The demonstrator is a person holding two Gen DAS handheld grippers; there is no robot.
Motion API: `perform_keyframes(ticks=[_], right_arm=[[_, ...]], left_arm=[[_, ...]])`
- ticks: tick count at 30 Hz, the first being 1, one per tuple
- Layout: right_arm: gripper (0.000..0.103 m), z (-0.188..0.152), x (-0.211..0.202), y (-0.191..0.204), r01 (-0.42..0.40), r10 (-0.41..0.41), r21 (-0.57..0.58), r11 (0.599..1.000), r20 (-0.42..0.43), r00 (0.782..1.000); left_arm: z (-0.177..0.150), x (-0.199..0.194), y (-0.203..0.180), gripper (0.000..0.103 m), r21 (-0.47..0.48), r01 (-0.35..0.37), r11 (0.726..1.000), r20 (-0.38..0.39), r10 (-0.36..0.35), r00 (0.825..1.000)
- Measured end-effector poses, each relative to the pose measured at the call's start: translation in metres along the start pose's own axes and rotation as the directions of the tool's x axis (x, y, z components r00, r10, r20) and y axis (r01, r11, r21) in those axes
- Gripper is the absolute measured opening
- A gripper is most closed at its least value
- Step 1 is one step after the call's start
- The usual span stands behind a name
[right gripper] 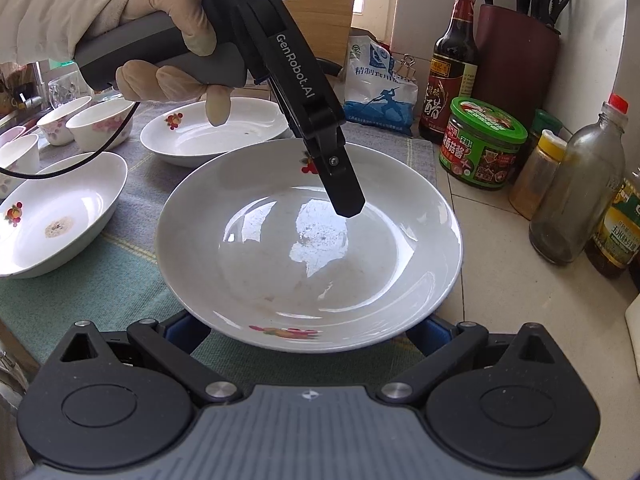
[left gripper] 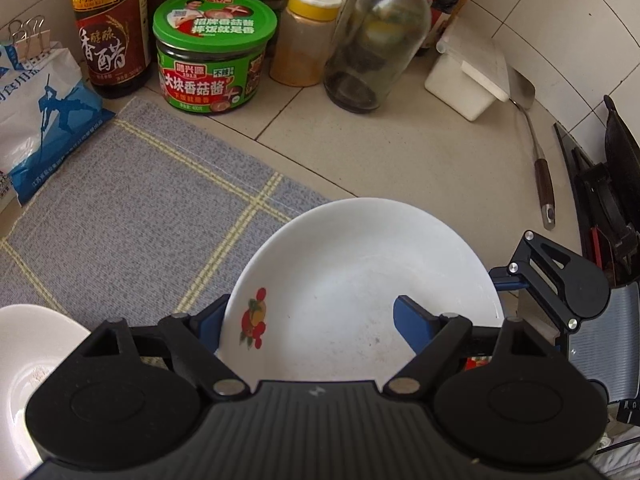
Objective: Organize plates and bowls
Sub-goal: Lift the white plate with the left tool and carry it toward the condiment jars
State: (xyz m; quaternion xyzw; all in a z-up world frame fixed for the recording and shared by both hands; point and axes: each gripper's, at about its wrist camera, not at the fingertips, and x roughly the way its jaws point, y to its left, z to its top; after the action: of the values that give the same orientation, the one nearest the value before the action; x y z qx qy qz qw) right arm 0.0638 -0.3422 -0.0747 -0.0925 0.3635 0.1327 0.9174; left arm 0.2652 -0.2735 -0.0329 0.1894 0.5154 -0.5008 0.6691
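Note:
A white plate (left gripper: 360, 272) (right gripper: 308, 240) with a fruit motif lies half over the grey checked mat (left gripper: 140, 216), towards the tiled counter. My left gripper (left gripper: 312, 312) straddles the plate's rim with its jaws wide. One finger (right gripper: 340, 184) hangs inside the dish; the other is hidden behind the rim. My right gripper (right gripper: 308, 330) is at the plate's near rim, jaws wide, fingertips hidden beneath it. Whether the plate rests on them I cannot tell. Two more motif plates (right gripper: 216, 128) (right gripper: 60, 216) and small floral bowls (right gripper: 100, 124) sit further left on the mat.
At the back stand a vinegar bottle (left gripper: 112, 40), a green-lidded jar (left gripper: 212, 56), a yellow-capped jar (left gripper: 308, 40), a glass bottle (left gripper: 372, 48) and a salt bag (left gripper: 40, 120). A white box (left gripper: 464, 76), a spatula (left gripper: 540, 160) and a knife block (right gripper: 516, 52) are also there.

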Motion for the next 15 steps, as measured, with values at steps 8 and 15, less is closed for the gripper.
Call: perform_keyframes(ticks=[8, 15], right_arm=[[0.103, 0.008, 0.017, -0.018, -0.005, 0.005, -0.012, 1.0, -0.01, 1.0], [0.103, 0.011, 0.025, -0.027, -0.007, 0.007, 0.009, 1.0, -0.016, 1.0]], left_arm=[[0.019, 0.011, 0.014, 0.084, -0.013, -0.009, 1.0, 0.011, 0.009, 1.0], [0.029, 0.02, 0.02, 0.084, -0.023, -0.011, 1.0, 0.016, 0.011, 1.0]])
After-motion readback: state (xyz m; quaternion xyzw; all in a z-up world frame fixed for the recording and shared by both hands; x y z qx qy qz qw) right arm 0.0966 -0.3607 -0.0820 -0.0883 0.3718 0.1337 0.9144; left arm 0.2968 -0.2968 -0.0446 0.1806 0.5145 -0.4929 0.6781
